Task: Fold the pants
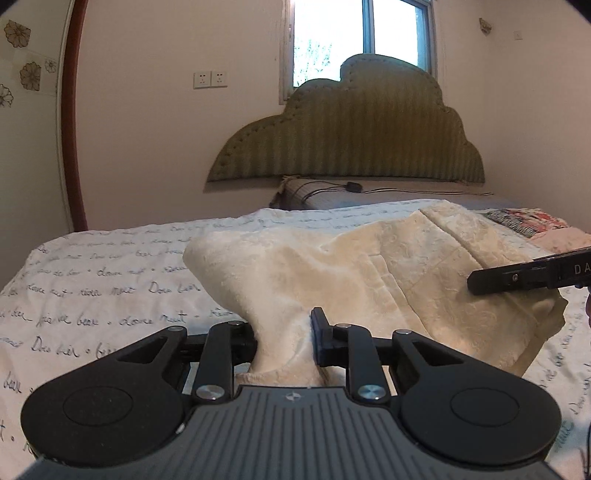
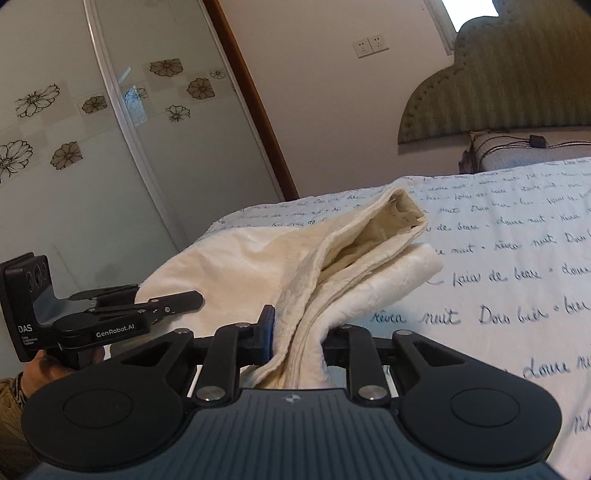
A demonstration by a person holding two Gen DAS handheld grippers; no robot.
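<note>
Cream pants [image 1: 369, 277] are lying bunched on the bed [image 1: 110, 280], over its script-printed sheet, with one end lifting off it. The left claw [image 1: 284, 339] is clamping one gathered edge, and the right claw [image 2: 299, 339] is clamping another fold beside it.

One pair of cream pants [image 1: 369, 273] lies on one bed [image 1: 110, 273]. Two grippers are in view: the left gripper [image 1: 284, 343] and the right gripper [image 2: 299, 339], each with two jaws, and each pair of jaws is pinched on a bunch of the pants. One hand [image 2: 48, 363] shows beneath the left gripper in the right wrist view. There is one green headboard [image 1: 351, 140], one window [image 1: 362, 33], one pillow [image 1: 310, 192] and one black cable [image 1: 354, 187] running across it. Two white wall sockets [image 1: 209, 79] sit side by side. One patterned cloth [image 1: 524, 219] lies at the far right of the bed.
</note>
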